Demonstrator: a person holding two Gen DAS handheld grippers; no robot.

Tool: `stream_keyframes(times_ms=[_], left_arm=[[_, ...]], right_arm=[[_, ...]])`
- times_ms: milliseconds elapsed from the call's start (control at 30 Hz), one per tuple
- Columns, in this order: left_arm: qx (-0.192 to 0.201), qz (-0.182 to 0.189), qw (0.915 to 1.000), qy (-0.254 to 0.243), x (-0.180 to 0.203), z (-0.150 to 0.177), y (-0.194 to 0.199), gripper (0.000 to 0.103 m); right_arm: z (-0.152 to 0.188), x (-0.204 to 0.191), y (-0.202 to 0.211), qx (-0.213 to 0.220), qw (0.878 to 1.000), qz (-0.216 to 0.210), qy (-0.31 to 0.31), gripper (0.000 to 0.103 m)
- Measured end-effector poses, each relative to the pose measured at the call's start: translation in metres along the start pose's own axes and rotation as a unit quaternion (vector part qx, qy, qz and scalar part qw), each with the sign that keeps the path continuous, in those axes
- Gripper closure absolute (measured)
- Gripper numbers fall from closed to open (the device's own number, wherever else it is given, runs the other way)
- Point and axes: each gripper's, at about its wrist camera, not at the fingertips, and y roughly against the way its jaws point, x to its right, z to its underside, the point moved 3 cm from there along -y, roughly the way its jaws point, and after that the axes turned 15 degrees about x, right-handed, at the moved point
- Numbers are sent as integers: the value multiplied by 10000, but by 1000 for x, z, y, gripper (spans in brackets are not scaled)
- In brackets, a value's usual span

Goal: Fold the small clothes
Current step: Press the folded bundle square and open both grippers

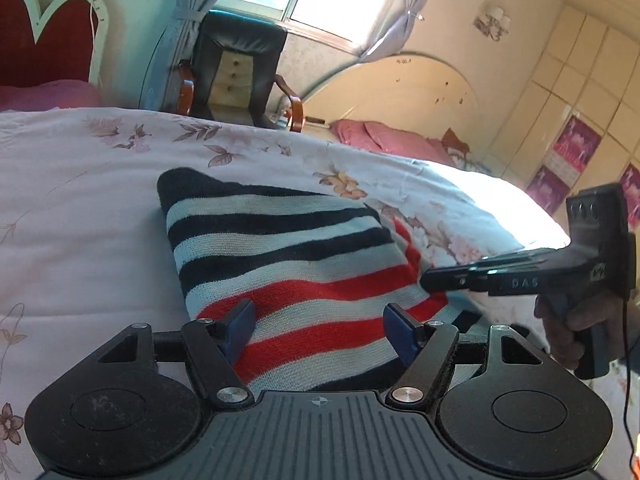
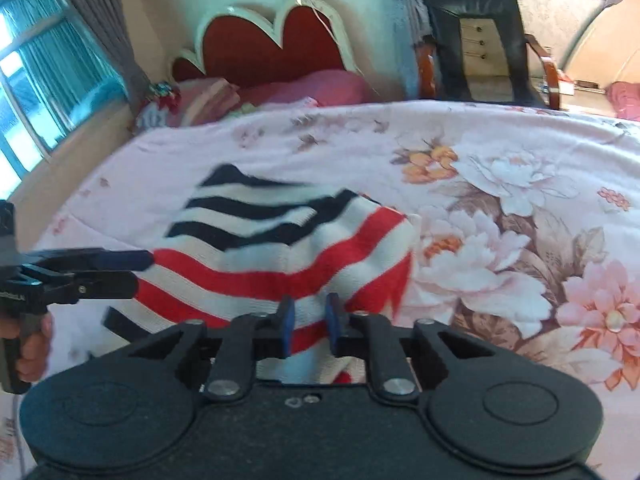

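Note:
A small knitted garment (image 1: 288,256) with black, white and red stripes lies partly folded on the floral bed cover. My left gripper (image 1: 320,330) is open, its blue pads apart just above the red-striped near part. My right gripper (image 2: 310,326) has its blue pads close together with striped cloth between them, at the garment's near right edge. In the left wrist view the right gripper (image 1: 440,280) comes in from the right, its fingers together at the garment's right edge. In the right wrist view the left gripper (image 2: 132,270) sits at the garment's left side (image 2: 256,240).
The pink floral bed cover (image 2: 500,200) spreads around the garment. A red heart-shaped headboard (image 2: 272,44) and pink pillows (image 2: 328,86) are at the far end. A black armchair (image 1: 236,68) stands beyond the bed by the window.

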Motion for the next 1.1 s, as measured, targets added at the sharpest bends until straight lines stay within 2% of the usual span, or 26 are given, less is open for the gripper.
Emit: stream_keyframes(times_ms=[167, 200, 233, 367, 500, 633, 800, 933, 1100], left_arm=[[163, -4, 9998, 130, 4, -4, 15, 33], [230, 9, 9997, 62, 7, -5, 24, 33], [289, 2, 9996, -38, 12, -4, 37, 33], [465, 139, 9985, -247, 32, 7, 72, 33], [495, 96, 9979, -403, 51, 27, 85, 33], [408, -190, 9963, -726, 60, 45, 86, 33], [375, -455, 9925, -1069, 71, 48, 86, 33], [317, -755, 9861, -1444, 83, 55, 89, 33], [375, -1080, 9813, -1548, 93, 57, 99, 33]], right_arm=[[2, 11, 3, -6, 9998, 130, -130, 97], [0, 7, 10, 35, 9998, 167, -77, 90], [-3, 1, 22, 160, 9998, 128, 29, 88], [1, -30, 67, 353, 9972, -433, 490, 88], [21, -57, 83, 155, 9908, -779, 1096, 90], [44, -55, 80, -169, 9863, -512, 1560, 97], [56, -44, 79, -216, 9902, -412, 1313, 103], [64, -38, 83, -148, 9929, -302, 1138, 103], [68, -43, 88, -76, 9935, -116, 1128, 101]])
